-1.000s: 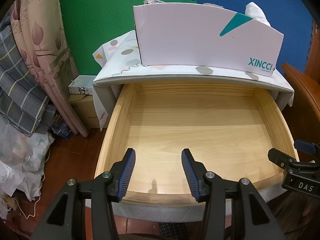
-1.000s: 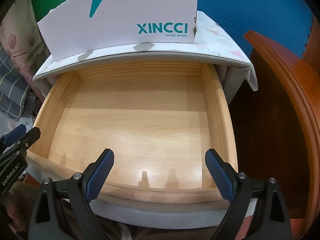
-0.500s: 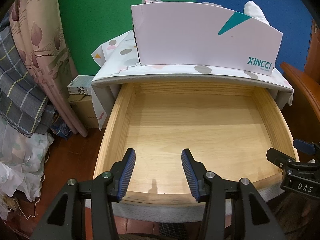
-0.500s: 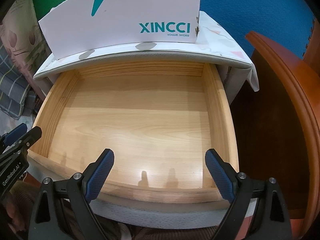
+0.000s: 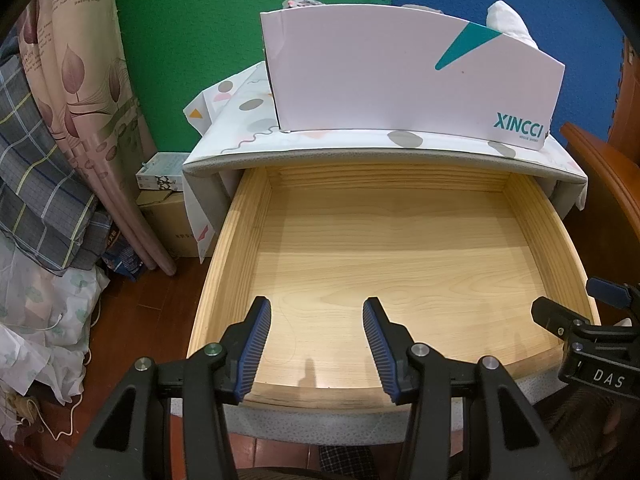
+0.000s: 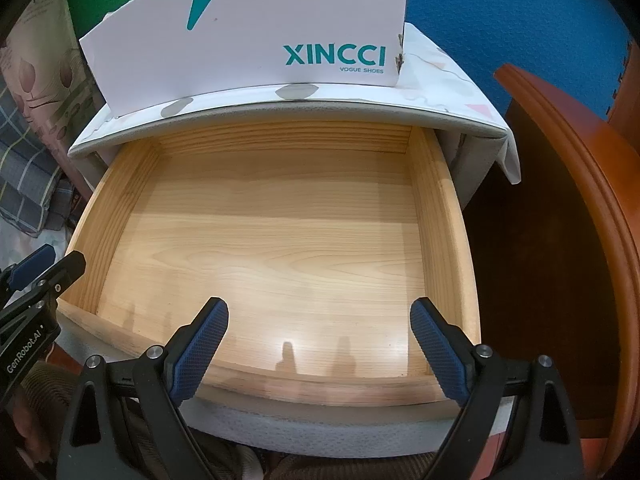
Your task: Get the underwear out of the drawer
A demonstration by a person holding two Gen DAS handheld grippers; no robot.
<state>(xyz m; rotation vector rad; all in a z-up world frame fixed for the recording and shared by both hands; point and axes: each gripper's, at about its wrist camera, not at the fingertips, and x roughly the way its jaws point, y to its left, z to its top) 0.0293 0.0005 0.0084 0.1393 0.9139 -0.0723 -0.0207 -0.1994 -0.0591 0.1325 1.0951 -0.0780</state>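
Note:
The light wooden drawer [image 5: 236, 240] is pulled open, and its bottom is bare; it also shows in the right wrist view [image 6: 434, 216]. No underwear lies in it. A white cloth [image 5: 510, 20] and a grey cloth [image 5: 302, 1] stick up out of the white XINCCI shoebox [image 5: 380, 80] on the cabinet top. My left gripper [image 5: 316, 312] is open and empty over the drawer's front edge. My right gripper [image 6: 320, 312] is open wider, empty, over the front edge as well; it also shows in the left wrist view [image 5: 580, 304].
The cabinet top wears a patterned white cover [image 5: 240, 120]. Curtains and plaid cloth [image 5: 60, 152] hang at the left, with small boxes [image 5: 164, 176] on the floor. A brown wooden furniture edge [image 6: 572, 200] stands at the right. Green and blue foam wall behind.
Both views have shifted slightly, as the grippers drifted a little. Both grippers stay open and empty, and the drawer has not moved.

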